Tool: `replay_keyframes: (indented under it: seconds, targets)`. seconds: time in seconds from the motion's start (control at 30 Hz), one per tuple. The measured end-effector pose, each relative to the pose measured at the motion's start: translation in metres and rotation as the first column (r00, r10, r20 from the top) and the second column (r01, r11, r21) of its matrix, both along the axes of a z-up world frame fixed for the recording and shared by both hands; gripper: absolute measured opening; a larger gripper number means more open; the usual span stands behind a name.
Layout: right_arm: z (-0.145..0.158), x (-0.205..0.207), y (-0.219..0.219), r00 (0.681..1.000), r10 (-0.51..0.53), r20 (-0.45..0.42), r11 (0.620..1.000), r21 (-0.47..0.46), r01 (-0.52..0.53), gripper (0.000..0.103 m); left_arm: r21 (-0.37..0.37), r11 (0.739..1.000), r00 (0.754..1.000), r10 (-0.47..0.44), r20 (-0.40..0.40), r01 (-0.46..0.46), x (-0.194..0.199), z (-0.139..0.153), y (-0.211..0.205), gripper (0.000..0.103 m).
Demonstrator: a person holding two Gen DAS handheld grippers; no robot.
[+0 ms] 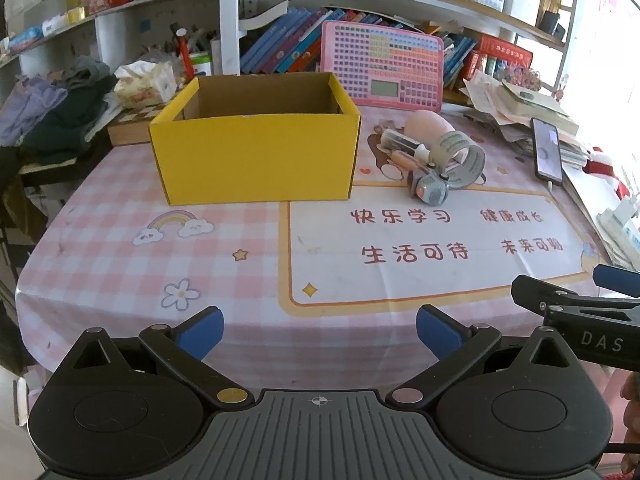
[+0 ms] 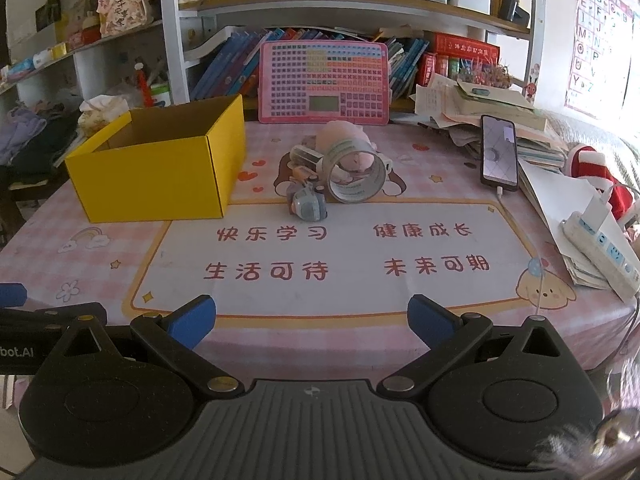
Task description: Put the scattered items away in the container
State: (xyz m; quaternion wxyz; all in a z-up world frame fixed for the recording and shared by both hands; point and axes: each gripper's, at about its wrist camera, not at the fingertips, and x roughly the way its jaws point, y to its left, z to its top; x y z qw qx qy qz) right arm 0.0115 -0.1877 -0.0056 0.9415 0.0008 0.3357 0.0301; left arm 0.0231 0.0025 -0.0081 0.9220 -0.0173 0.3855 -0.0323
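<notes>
Both my left claw (image 1: 320, 330) and right claw (image 2: 311, 318) hang spread and empty, the tape roll (image 2: 355, 172) far ahead of the right, beside the yellow box (image 2: 160, 164); it looks light, stiff and slick, so I'd pinch its wall.

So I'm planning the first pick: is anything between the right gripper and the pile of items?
Nothing visible: bare tablecloth lies between the open right gripper and the pile, whose small grey toy sits nearest.
</notes>
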Motion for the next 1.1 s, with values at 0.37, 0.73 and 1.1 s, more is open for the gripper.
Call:
replay_keyframes:
  seconds: [0.37,0.73,1.1]
  targets:
    - [-0.003,0.002,-0.001,1.0,0.009,-0.021,1.0,0.016,-0.008,0.103,0.015,1.0,1.0,-0.017,-0.002,0.018,0.002,-0.002,-0.003,0.103]
    - [-0.007,0.009,-0.007,0.999,0.006,-0.041,0.999,0.031,-0.005,0.102,0.032,0.999,1.0,-0.025,-0.005,0.025,0.007,-0.003,-0.008,0.103]
    - [-0.01,0.024,-0.011,0.999,0.018,-0.041,1.0,0.019,-0.017,0.1,0.046,0.999,1.0,-0.029,0.002,0.029,0.016,-0.005,-0.014,0.102]
